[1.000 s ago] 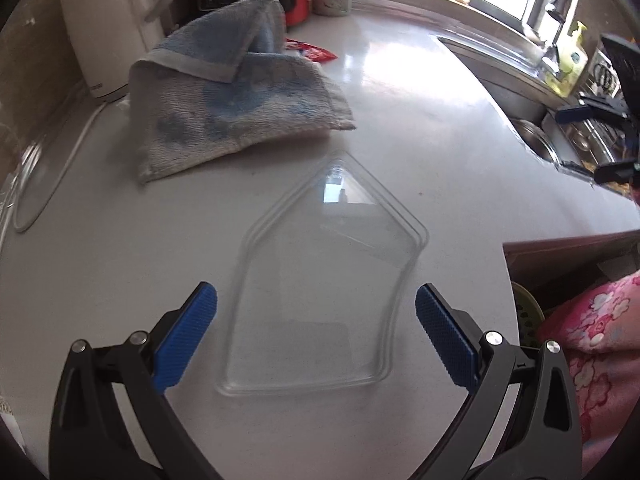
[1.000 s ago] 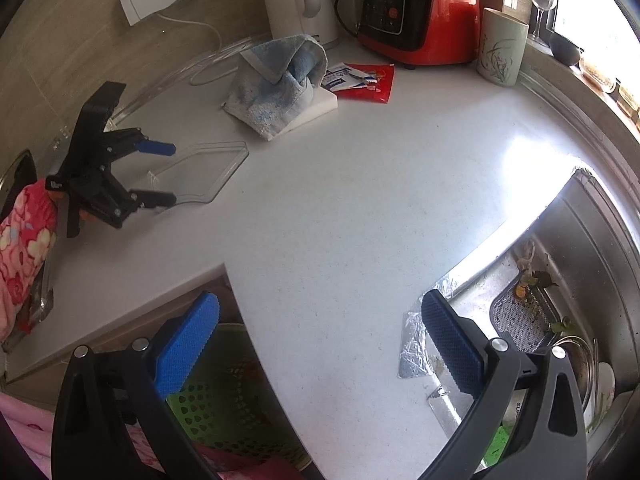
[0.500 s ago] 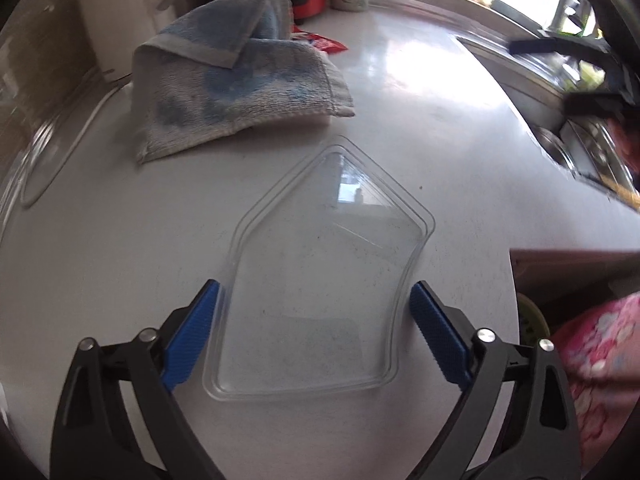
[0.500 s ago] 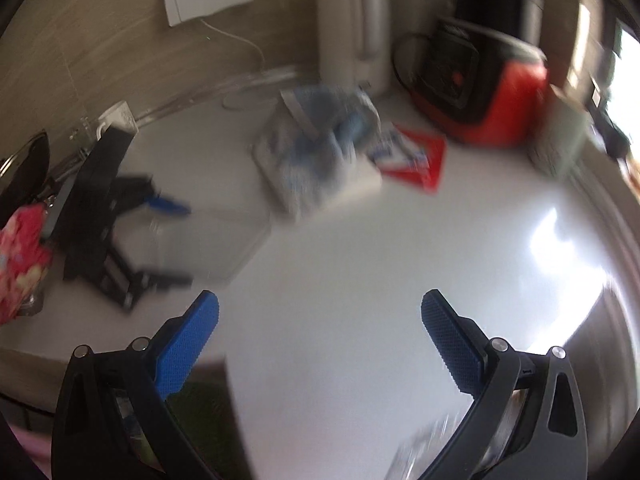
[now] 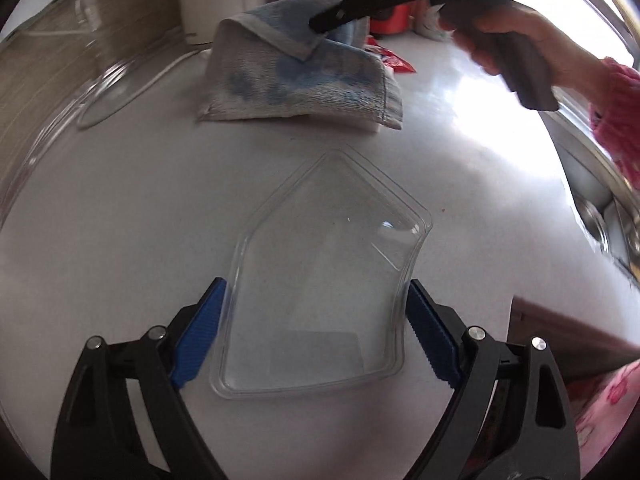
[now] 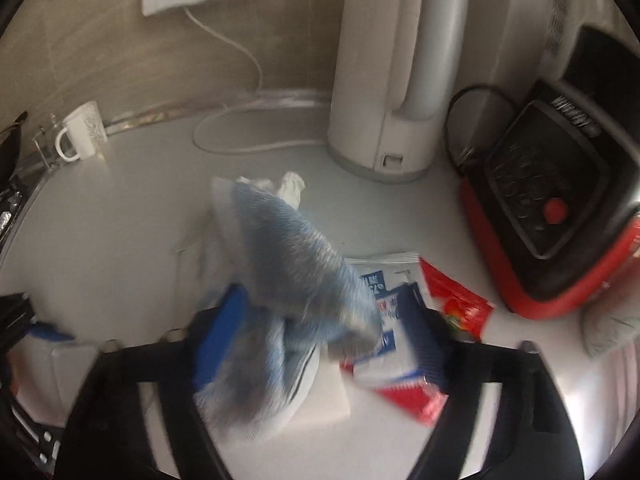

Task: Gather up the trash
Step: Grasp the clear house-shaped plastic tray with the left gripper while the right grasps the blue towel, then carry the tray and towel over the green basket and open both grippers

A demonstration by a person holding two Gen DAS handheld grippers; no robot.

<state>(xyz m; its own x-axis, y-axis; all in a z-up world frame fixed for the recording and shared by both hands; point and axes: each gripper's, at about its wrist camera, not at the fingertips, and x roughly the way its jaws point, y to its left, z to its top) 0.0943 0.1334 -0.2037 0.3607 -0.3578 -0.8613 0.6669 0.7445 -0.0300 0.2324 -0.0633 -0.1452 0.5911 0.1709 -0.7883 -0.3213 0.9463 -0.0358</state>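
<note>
Clear plastic tray [image 5: 320, 280] lies between the open left gripper [image 5: 312, 332] pads; squeezed, it could buckle and pop free. The right gripper [image 6: 320, 332], spread wide over the towel [image 6: 288, 280], may snag cloth instead of the wrappers [image 6: 400, 320] beside it.

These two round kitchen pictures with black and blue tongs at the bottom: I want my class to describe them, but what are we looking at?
A person holds a hand-held gripper in each hand, and each carries a wide-angle camera looking along its two blue-padded fingers.

The left camera shows the left hand-held gripper open, its pads either side of a clear plastic tray lying flat on the white counter. Nothing is lifted yet.

The right camera is blurred. The right hand-held gripper is open above a blue towel and some red and white wrappers. Behind stand a white kettle, a red appliance and a mug.
</note>
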